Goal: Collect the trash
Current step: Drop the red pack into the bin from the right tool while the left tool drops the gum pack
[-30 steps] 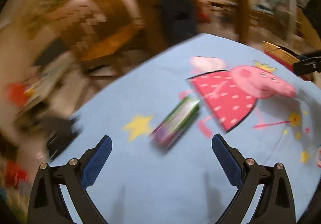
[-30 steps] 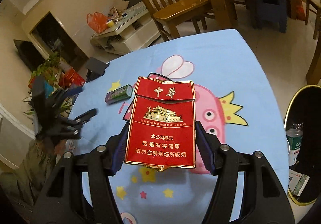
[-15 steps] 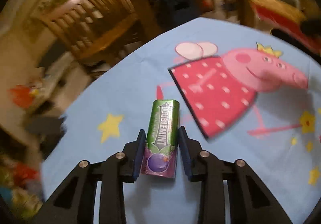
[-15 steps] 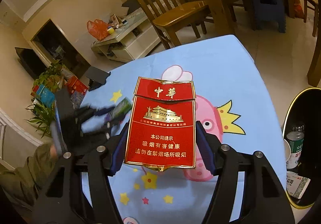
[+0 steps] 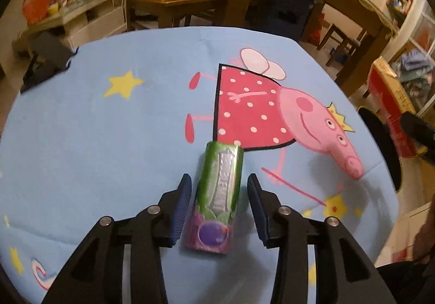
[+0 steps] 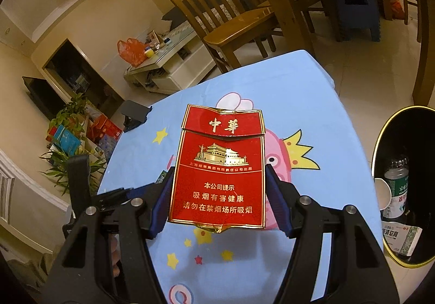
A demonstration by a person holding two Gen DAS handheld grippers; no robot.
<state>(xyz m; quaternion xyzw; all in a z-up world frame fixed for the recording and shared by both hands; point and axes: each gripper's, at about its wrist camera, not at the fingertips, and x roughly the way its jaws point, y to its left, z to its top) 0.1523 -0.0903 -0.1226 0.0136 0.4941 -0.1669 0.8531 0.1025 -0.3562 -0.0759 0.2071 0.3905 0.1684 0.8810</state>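
Note:
A green and purple gum pack [image 5: 217,195] lies on the blue cartoon tablecloth [image 5: 108,140]. My left gripper [image 5: 218,177] straddles it, pointing steeply down. Its jaws are opening, and a thin gap shows on each side of the pack, so the pads do not press on it. My right gripper [image 6: 219,169] hangs above the table, shut on a crumpled red and gold cigarette pack [image 6: 223,146] held upright. In the right wrist view the left gripper [image 6: 122,193] shows at the lower left. The cigarette pack hides most of the gum pack there.
A black bin with a gold rim [image 6: 380,140] stands right of the table, holding a plastic bottle [image 6: 395,187] and a small box [image 6: 402,238]. A black clamp-like object [image 5: 46,59] sits at the table's far left corner. Wooden chairs [image 6: 231,18] and a dining table stand beyond.
My left gripper rolled and came down over the gum pack. Its jaws went from wide apart to close around the pack, then spread slightly. The right gripper still holds the red pack.

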